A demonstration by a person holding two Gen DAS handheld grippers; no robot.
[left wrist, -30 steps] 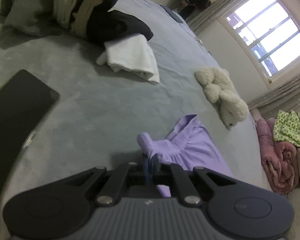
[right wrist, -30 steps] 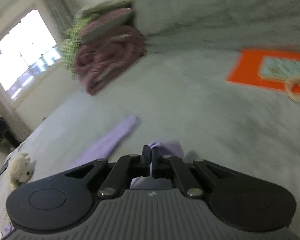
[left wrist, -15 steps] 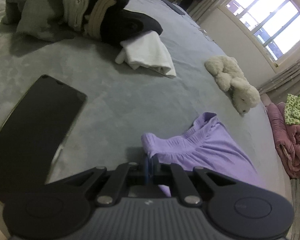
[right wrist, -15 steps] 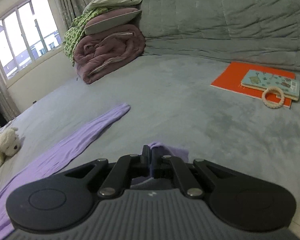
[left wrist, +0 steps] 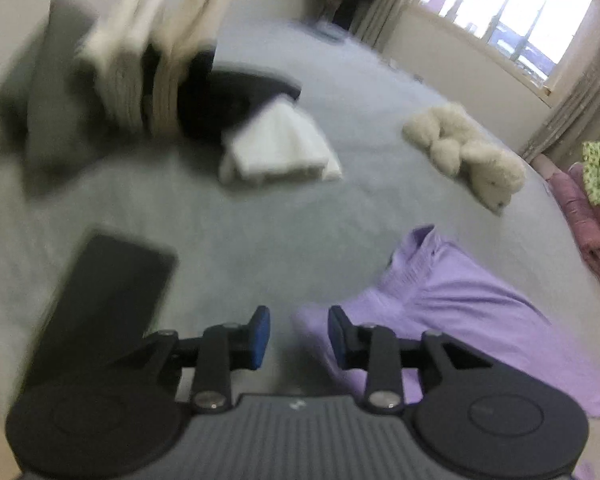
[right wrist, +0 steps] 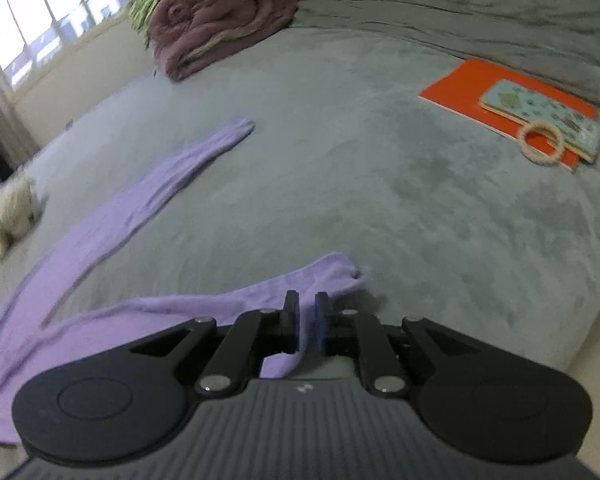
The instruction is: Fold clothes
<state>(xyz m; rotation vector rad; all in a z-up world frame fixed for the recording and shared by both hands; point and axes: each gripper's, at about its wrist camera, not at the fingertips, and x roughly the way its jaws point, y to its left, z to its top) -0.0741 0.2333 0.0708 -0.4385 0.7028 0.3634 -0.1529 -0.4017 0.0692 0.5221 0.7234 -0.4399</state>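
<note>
On the bed (left wrist: 260,224) you've got the pants (left wrist: 472,304) right of the tablet (left wrist: 108,284), with the folded stack (left wrist: 148,68) and the plush toy (left wrist: 468,152) behind.

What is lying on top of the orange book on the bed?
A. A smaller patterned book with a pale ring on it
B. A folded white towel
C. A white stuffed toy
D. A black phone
A: in the right wrist view the orange book carries a smaller patterned book, and a pale ring rests across its near edge.
</note>
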